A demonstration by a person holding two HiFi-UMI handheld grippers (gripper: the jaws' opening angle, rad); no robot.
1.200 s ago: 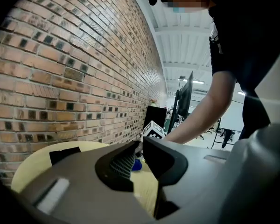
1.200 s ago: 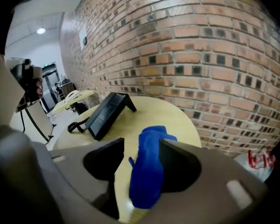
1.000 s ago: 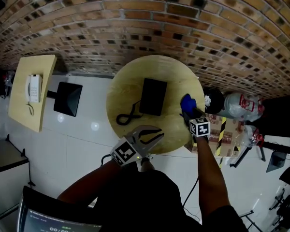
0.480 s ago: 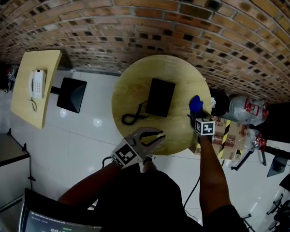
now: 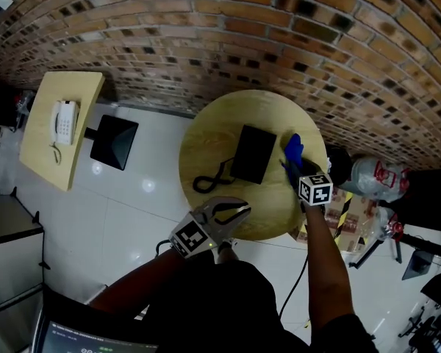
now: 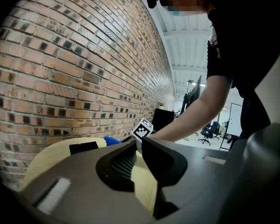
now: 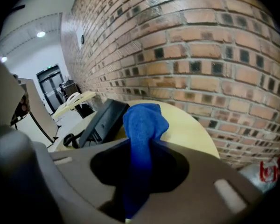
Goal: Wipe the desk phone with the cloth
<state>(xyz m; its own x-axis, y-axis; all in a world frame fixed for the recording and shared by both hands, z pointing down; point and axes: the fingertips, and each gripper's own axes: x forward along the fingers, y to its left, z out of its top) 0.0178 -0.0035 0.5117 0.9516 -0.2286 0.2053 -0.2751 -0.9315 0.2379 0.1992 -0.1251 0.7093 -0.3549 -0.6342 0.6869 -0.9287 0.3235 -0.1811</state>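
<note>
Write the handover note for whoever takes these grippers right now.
Left gripper: jaws open, empty, at the round table's near edge.
Right gripper: jaws closing on the blue cloth, which is bunched between them.
Desk phone: black, mid-table, cord at its left; the cloth is just right of it.
Done: cloth gripped.
Left: wipe the phone.

Round table point(image 5: 206, 145) (desk phone point(image 5: 252, 154) atop)
</note>
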